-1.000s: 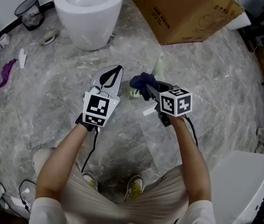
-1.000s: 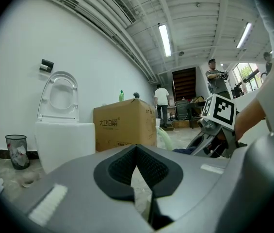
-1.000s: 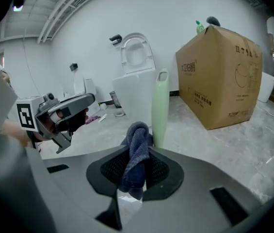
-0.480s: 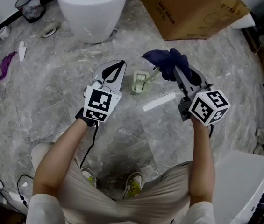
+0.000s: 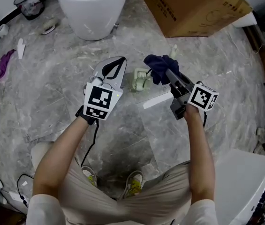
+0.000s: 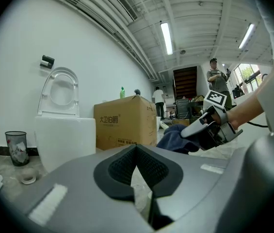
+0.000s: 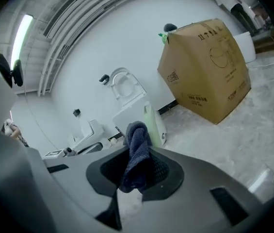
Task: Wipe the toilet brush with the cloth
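R gripper (image 5: 166,72) w/ cloth (image 5: 156,63) swung left toward toilet brush (image 5: 141,80) since 0.5 s ago | R jaws clamp cloth | brush on floor (image 5: 52,102) btw grippers | L gripper (image 5: 114,68) jaws together, empty, just left of brush | prob. next wipe pass

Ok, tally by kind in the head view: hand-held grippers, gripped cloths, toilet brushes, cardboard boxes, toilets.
Hand-held grippers: 2 (left, right)
Dark blue cloth: 1
Pale green toilet brush: 1
Brown cardboard box: 1
White ceramic toilet: 1
Total: 6
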The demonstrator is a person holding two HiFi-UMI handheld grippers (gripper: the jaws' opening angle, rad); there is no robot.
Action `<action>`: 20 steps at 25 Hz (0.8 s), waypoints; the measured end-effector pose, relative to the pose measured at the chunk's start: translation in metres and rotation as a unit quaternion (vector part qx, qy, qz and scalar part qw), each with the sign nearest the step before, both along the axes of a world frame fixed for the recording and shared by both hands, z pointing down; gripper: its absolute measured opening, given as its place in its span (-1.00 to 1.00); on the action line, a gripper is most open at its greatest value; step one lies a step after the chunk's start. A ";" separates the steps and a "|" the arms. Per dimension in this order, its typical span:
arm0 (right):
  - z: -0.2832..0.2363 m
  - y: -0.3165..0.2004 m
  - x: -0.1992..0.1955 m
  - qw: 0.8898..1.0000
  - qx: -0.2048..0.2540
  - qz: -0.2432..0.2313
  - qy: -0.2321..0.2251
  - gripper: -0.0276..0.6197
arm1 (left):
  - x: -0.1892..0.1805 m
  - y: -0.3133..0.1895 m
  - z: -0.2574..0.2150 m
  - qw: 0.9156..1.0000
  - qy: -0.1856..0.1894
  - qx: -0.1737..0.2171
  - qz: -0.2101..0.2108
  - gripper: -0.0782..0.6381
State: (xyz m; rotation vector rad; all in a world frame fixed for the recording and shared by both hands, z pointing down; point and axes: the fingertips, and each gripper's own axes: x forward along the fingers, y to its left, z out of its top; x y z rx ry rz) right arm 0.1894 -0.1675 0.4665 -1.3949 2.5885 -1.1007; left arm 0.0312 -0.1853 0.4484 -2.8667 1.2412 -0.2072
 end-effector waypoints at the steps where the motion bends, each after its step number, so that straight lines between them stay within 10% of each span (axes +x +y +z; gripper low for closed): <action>1: 0.006 0.001 0.001 1.000 -0.007 -0.001 0.004 -0.71 | 0.000 0.000 -0.001 1.000 0.001 0.000 0.000 -0.78; 20: 0.099 0.032 -0.001 0.979 -0.155 -0.025 0.129 -0.70 | 0.009 0.005 0.002 1.000 -0.022 0.007 0.007 -0.78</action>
